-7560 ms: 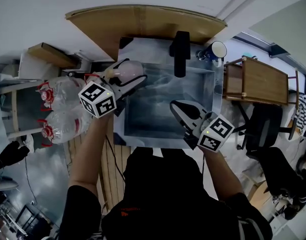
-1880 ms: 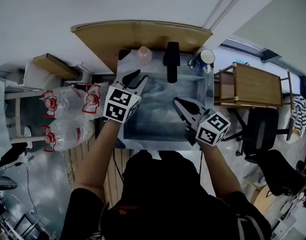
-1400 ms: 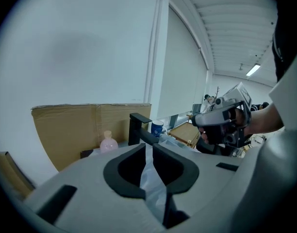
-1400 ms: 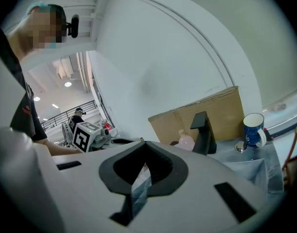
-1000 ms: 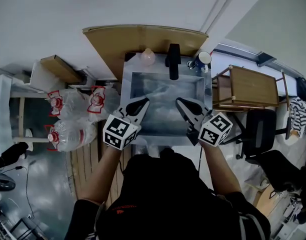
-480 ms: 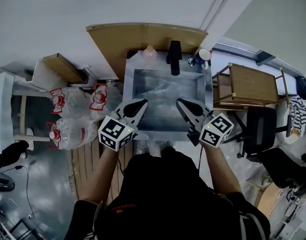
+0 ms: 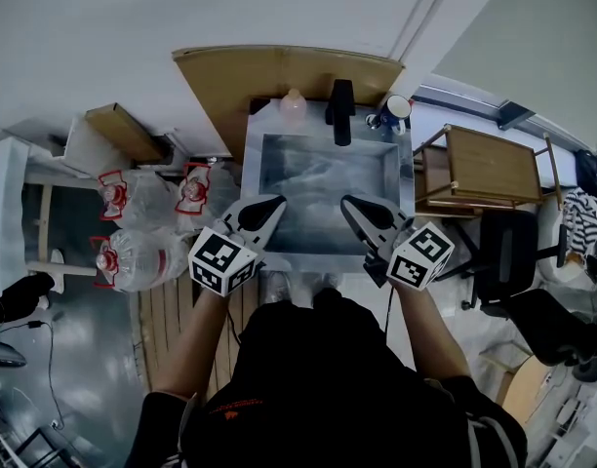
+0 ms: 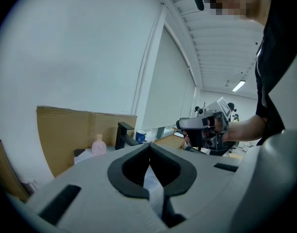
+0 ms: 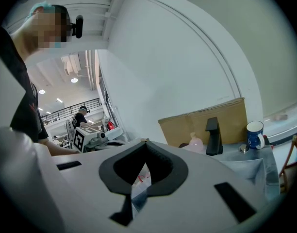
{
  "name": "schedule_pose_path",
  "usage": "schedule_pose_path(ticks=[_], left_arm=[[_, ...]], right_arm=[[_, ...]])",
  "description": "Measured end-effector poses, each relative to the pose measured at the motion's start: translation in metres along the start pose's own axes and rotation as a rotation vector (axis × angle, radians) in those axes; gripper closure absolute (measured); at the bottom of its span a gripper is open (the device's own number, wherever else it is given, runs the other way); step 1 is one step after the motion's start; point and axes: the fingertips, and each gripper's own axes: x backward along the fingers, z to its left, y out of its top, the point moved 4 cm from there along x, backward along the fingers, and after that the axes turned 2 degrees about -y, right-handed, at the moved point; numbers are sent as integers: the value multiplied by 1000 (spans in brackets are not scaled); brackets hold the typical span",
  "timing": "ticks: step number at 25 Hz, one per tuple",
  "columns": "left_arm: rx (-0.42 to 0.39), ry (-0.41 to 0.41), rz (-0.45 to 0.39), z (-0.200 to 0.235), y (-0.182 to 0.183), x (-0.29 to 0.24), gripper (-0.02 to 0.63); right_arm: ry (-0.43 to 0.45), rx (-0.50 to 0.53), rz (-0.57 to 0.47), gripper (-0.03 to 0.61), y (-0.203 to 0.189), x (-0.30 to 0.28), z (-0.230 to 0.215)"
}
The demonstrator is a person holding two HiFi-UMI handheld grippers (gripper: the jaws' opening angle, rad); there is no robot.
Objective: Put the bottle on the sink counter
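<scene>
Standing well beyond left claw, right claw: bottle | both clenched, empty

The bottle stands on the sink counter, left of the faucet, with seemingly a mug at the right.

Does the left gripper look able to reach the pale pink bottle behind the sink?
Probably yes: only open sink basin lies between left gripper and pale pink bottle; its shut fingers must open first.
</scene>
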Motion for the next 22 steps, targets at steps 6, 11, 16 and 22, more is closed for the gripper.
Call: schedule_pose_path(ticks=[6, 11, 16, 22], left_arm=[[26, 4, -1, 2, -3, 3, 595], [25, 8, -1, 2, -3, 1, 595], [25, 9, 6, 2, -4, 0, 595], [27, 23, 5, 5, -4, 0, 595]], right_arm=[[-8, -5, 5, 574, -3, 1, 3], [-5, 1, 8, 574, -4, 1, 2], [-12, -8, 4, 574, -5, 2, 0], [-9, -9, 9, 574, -5, 0, -2]])
